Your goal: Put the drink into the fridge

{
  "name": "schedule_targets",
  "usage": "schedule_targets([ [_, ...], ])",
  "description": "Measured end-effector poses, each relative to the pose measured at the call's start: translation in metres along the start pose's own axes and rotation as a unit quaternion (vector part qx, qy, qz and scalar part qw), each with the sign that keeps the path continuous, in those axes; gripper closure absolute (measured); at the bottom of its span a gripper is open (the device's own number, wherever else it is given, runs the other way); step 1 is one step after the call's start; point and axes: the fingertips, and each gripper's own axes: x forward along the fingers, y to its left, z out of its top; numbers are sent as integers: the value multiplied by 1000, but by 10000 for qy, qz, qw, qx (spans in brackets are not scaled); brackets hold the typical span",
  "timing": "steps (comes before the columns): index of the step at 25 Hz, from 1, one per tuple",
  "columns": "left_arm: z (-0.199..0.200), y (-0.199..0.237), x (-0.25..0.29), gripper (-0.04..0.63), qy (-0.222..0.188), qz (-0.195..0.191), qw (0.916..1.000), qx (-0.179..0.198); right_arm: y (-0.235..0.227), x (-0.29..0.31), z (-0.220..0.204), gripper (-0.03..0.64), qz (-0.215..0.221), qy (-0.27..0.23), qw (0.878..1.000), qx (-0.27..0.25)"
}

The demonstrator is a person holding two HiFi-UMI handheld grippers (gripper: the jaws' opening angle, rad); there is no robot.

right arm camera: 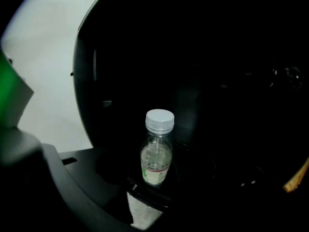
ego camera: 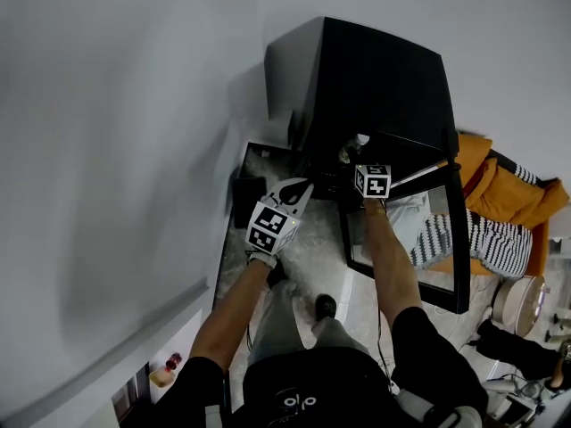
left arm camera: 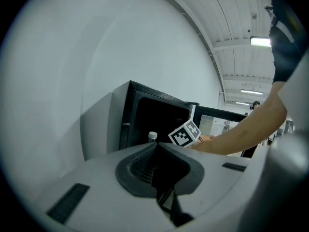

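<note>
A small clear bottle (right arm camera: 156, 153) with a white cap stands upright on the front edge of the dark inside of the black fridge (ego camera: 375, 78). My right gripper (right arm camera: 159, 197) is open around the bottle's base, and its left jaw stands apart from the bottle; its right jaw is lost in the dark. In the head view the right gripper (ego camera: 359, 157) reaches into the fridge opening beside the open door (ego camera: 457, 239). My left gripper (ego camera: 302, 187) hovers left of the opening, shut and empty. From the left gripper view the bottle's cap (left arm camera: 152, 136) shows just past the left gripper (left arm camera: 157, 146).
The fridge stands on a marbled floor (ego camera: 312, 257) against a white wall (ego camera: 116, 150). A small black box (ego camera: 245, 199) sits left of it. Orange and striped cloth (ego camera: 500, 212) lies to the right. The person's shoe (ego camera: 326, 306) is below the grippers.
</note>
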Motion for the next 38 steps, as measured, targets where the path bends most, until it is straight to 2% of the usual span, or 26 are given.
schedule_targets([
  [10, 6, 4, -2, 588, -14, 133, 9999, -27, 14, -40, -13, 403, 42, -40, 9999, 121],
  [20, 29, -41, -13, 588, -245, 421, 9988, 22, 46, -145, -9, 407, 436, -392, 9983, -12],
  [22, 35, -55, -21, 588, -408, 519, 9978, -62, 52, -174, -8, 435, 544, -438, 9976, -14],
  [26, 40, -84, -45, 588, -635, 784, 9945, -291, 66, -240, -7, 555, 817, -551, 9951, -31],
  [29, 44, -113, -65, 588, -773, 921, 9920, -384, 74, -286, -1, 607, 1037, -697, 9921, -67],
  [38, 69, -219, -119, 588, -933, 1092, 9894, -205, 94, -401, 18, 609, 1775, -1124, 9774, -241],
])
